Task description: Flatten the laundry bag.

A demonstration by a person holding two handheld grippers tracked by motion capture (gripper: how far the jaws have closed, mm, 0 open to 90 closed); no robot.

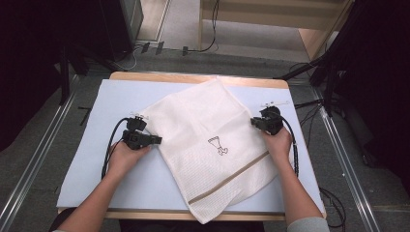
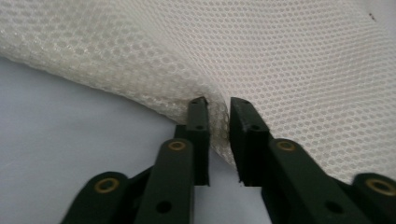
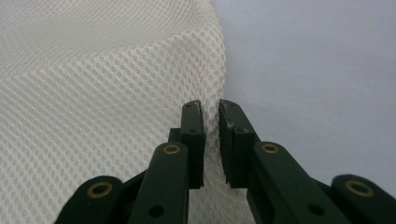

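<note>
A white waffle-weave towel (image 1: 208, 145) was spread at an angle across the pale blue mat (image 1: 87, 174), with one corner hanging past the mat's near edge. A small dark emblem (image 1: 218, 144) was printed near the towel's middle, and a tan stripe (image 1: 232, 176) ran across it on the side nearer the person.

The left gripper (image 1: 157, 140) was held at the towel's left edge. In the left gripper view, the left gripper (image 2: 217, 109) was seen with its jaws drawn close on a fold of the towel (image 2: 280, 60), the cloth being bunched and pinched between them.

The right gripper (image 1: 253, 123) was held at the towel's right edge, opposite the left one. In the right gripper view, the right gripper (image 3: 211, 112) was seen with its jaws pressed together on the towel's (image 3: 93, 93) border, a narrow strip of mesh being caught between the pads, while bare mat (image 3: 317, 70) lay just beyond that edge.

Both edges were gripped close to the mat's surface, and the towel between the two grippers was left lying flat.
</note>
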